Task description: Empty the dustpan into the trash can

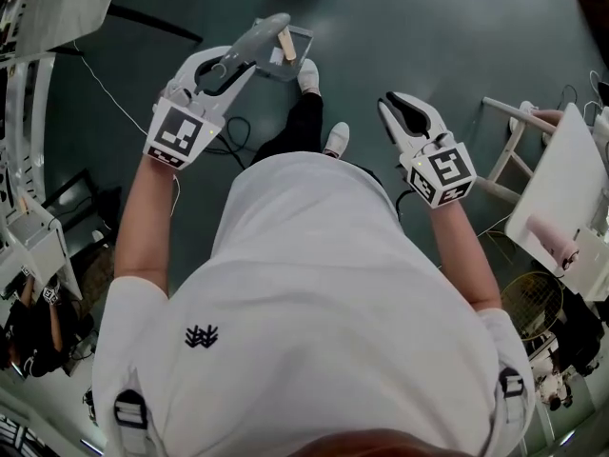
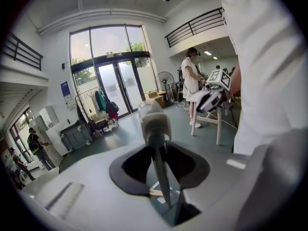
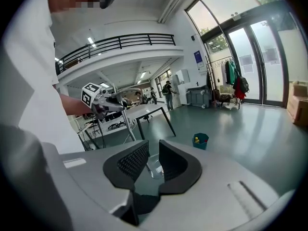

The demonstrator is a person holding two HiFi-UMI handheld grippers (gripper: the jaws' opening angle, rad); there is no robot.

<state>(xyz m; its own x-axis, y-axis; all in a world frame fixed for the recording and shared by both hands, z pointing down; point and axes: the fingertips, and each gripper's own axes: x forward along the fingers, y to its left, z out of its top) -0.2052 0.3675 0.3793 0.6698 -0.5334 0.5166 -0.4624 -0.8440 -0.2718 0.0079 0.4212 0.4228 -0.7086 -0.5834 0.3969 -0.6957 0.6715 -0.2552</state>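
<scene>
My left gripper [image 1: 231, 67] is shut on the handle of a grey dustpan [image 1: 283, 46], held out over the dark floor ahead of the person's feet. A small wooden piece [image 1: 286, 48] lies in the pan. In the left gripper view the handle [image 2: 153, 125] runs up between the pads of the left gripper [image 2: 159, 165]. The right gripper [image 1: 396, 112] hangs to the right of the person, shut and holding nothing; the pads of the right gripper [image 3: 153, 160] stand very close together. A small teal bin [image 3: 200, 140] stands on the floor some way off in the right gripper view.
A white table [image 1: 563, 185] with a pink object [image 1: 554, 237] stands at the right, a white stool frame [image 1: 505, 154] beside it. Cables [image 1: 107, 93] trail on the floor, and equipment racks [image 1: 29, 255] line the left side. Another person [image 2: 191, 83] stands further back by a table.
</scene>
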